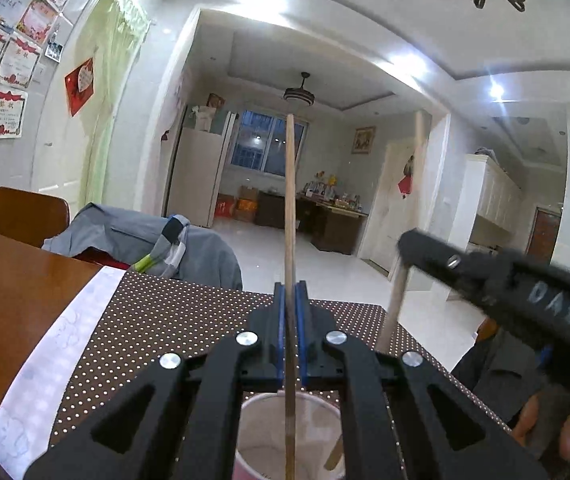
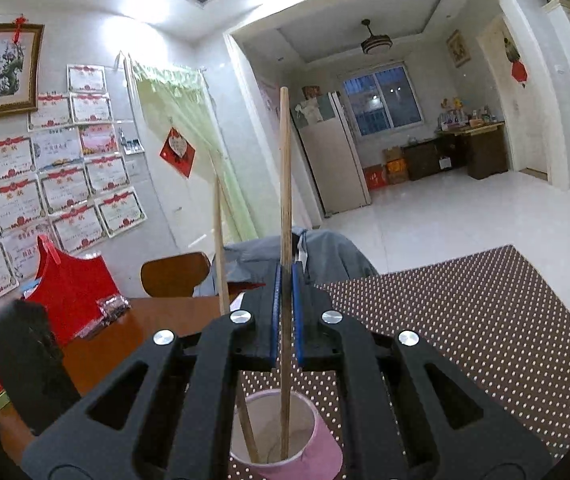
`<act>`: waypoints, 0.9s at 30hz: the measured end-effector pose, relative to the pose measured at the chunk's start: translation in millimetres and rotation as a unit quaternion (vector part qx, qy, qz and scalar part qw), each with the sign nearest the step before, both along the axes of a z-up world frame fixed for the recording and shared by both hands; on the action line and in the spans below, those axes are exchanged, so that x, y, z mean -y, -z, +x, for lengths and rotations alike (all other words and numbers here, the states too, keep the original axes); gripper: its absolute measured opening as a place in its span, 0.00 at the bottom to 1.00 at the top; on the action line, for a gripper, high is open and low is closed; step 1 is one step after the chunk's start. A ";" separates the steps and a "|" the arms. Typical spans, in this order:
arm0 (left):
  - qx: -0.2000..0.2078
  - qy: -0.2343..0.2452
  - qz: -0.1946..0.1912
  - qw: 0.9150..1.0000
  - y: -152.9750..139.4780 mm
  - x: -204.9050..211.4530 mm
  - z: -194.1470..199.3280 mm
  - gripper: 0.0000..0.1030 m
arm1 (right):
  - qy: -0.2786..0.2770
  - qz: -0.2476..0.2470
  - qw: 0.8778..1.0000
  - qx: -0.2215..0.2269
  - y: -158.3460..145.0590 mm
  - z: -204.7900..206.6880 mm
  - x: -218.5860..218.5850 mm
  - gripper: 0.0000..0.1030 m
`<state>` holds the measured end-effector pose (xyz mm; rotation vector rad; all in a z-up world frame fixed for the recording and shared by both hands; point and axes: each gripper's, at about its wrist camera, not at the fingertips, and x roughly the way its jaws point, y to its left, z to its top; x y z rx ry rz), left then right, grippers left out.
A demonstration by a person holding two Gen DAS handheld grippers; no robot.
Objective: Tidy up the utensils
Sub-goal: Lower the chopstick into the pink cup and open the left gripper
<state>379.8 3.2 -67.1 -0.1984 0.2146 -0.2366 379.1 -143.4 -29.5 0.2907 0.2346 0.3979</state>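
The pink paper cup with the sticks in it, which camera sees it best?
The right wrist view: the pink paper cup shows its rim, inside and pink wall, with both wooden chopsticks standing in it. The left wrist view shows only part of its rim, cut off.

We count two wooden chopsticks: one chopstick (image 1: 290, 200) and a second chopstick (image 1: 399, 280). One pink cup (image 2: 285, 432), one dotted mat (image 2: 485, 320), two grippers: left gripper (image 1: 291, 320), right gripper (image 2: 285, 304). One wooden chair (image 2: 175, 274).
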 end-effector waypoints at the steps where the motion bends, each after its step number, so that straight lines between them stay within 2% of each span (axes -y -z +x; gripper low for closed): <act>1: 0.001 0.001 0.002 1.000 -0.1 0.0 -2.3 0.05 | 0.000 -0.001 1.000 -0.003 2.2 -0.3 0.0 0.06; 16: -0.014 0.008 0.009 1.000 -1.9 -6.5 -20.9 0.06 | 0.002 -0.015 0.999 -0.029 14.7 -16.5 0.9 0.06; 17: -0.017 0.007 0.011 1.000 -2.0 -6.8 -22.0 0.08 | 0.002 -0.016 0.999 -0.030 14.8 -17.9 0.9 0.06; 19: -0.023 0.004 0.016 1.000 -2.3 -7.2 -24.1 0.26 | 0.003 -0.019 0.999 -0.030 15.1 -20.2 0.7 0.06; 23: -0.028 -0.008 0.036 0.999 -2.1 -7.2 -31.7 0.28 | 0.004 -0.023 0.999 -0.032 15.8 -23.9 -0.7 0.06; 25: -0.034 -0.014 0.046 0.998 -1.9 -8.4 -35.1 0.35 | 0.004 -0.024 0.999 -0.034 17.2 -25.4 -0.9 0.06; 27: -0.038 -0.021 0.055 0.998 -1.2 -9.4 -37.6 0.37 | 0.003 -0.025 0.999 -0.038 18.4 -26.2 -1.6 0.06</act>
